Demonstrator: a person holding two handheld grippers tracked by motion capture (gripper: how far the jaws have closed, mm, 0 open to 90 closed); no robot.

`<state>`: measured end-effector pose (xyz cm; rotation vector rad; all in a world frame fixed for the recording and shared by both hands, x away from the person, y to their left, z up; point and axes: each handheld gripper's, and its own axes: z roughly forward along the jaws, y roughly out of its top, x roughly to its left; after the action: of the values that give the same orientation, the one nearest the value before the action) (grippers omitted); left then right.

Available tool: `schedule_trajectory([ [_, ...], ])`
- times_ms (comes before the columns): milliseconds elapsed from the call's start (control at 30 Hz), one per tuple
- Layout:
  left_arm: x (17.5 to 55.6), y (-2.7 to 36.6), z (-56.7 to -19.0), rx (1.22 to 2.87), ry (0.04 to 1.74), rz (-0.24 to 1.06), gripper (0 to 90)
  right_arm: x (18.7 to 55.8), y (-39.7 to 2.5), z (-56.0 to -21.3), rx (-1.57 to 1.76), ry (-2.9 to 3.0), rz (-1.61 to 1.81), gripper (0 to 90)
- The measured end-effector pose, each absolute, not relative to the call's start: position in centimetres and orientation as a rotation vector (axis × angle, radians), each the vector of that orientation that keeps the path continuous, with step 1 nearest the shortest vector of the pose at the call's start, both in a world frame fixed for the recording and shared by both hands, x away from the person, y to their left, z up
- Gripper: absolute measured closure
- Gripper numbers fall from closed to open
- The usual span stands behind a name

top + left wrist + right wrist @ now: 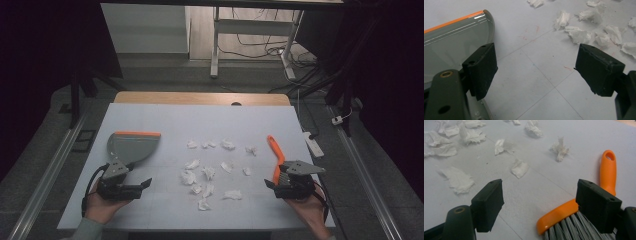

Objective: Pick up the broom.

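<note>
A grey dustpan (131, 145) with an orange front lip lies on the white table at the left; its pan (451, 45) lies just beside my left jaws. Several crumpled bits of white paper (209, 172) are scattered over the middle of the table (579, 35) (461, 135). An orange-handled brush (275, 152) with grey bristles lies at the right (607, 172). My left gripper (142, 185) is open just in front of the dustpan, holding nothing (536, 72). My right gripper (272, 186) is open at the brush's bristle end, empty (540, 200).
The white table top (165, 120) ends in a wooden strip (200, 97) at the far edge. Beyond it stand white desk legs (215, 45) and floor cables. A white power strip (314, 142) lies off the table's right edge.
</note>
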<state>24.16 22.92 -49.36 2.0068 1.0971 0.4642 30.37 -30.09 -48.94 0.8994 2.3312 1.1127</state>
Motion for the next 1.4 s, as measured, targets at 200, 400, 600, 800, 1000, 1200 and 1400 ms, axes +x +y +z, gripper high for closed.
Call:
schedule_trajectory([
  [200, 24.1, 22.9, -49.3, 2.001, 1.094, 0.469, 18.6, 30.3, -29.9, -48.9, 0.898, 2.339, 1.103, 22.5],
  [400, 24.1, 22.9, -49.3, 1.996, 1.086, 0.472, 18.6, 30.4, -29.8, -48.9, 0.902, 2.346, 1.094, 22.5],
  [600, 24.2, 22.9, -49.3, 1.993, 1.080, 0.477, 18.7, 30.4, -29.6, -48.7, 0.894, 2.362, 1.082, 22.9],
  [800, 24.3, 22.8, -49.4, 1.993, 1.083, 0.475, 18.7, 30.6, -29.3, -47.8, 0.911, 2.362, 1.067, 24.2],
  [1000, 24.4, 22.9, -49.4, 1.989, 1.083, 0.482, 18.8, 31.1, -29.4, -46.5, 0.958, 2.353, 1.053, 25.4],
  [1200, 24.5, 22.9, -49.4, 1.985, 1.088, 0.482, 18.8, 32.6, -29.0, -44.5, 0.980, 2.379, 1.011, 25.4],
  [1400, 24.8, 22.9, -49.4, 1.978, 1.087, 0.483, 18.9, 34.7, -28.4, -41.7, 0.997, 2.434, 0.941, 25.6],
])
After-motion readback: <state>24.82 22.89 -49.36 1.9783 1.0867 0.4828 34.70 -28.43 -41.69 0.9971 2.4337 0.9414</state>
